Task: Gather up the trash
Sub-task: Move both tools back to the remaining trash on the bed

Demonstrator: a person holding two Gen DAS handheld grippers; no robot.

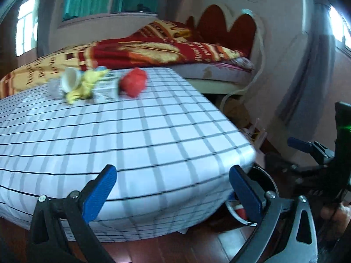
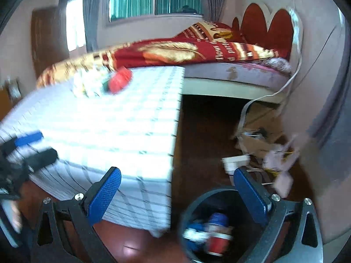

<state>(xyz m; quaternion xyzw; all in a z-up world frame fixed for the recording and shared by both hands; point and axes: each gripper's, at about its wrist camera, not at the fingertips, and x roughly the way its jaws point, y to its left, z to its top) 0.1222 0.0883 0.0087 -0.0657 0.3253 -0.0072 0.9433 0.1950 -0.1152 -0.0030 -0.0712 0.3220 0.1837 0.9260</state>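
A pile of trash lies at the far side of the checked table (image 1: pixel 140 135): a red crumpled piece (image 1: pixel 134 82), a yellow wrapper (image 1: pixel 84 85), a white paper cup (image 1: pixel 69 79) and a grey-white carton (image 1: pixel 105 91). My left gripper (image 1: pixel 172 180) is open over the table's near edge with nothing between its fingers. My right gripper (image 2: pixel 176 185) is open and empty above a black bin (image 2: pixel 197 201) on the floor by the table's corner. In the bin lie a red-white-blue can (image 2: pixel 219 232) and a blue wrapper (image 2: pixel 196 233). The red piece (image 2: pixel 119 80) shows blurred in the right wrist view.
A bed (image 1: pixel 153 50) with a red and yellow blanket stands right behind the table. Cardboard and loose clutter (image 2: pixel 261 144) lie on the wooden floor by the wall at right. The other gripper (image 1: pixel 316 153) shows at the right edge of the left wrist view.
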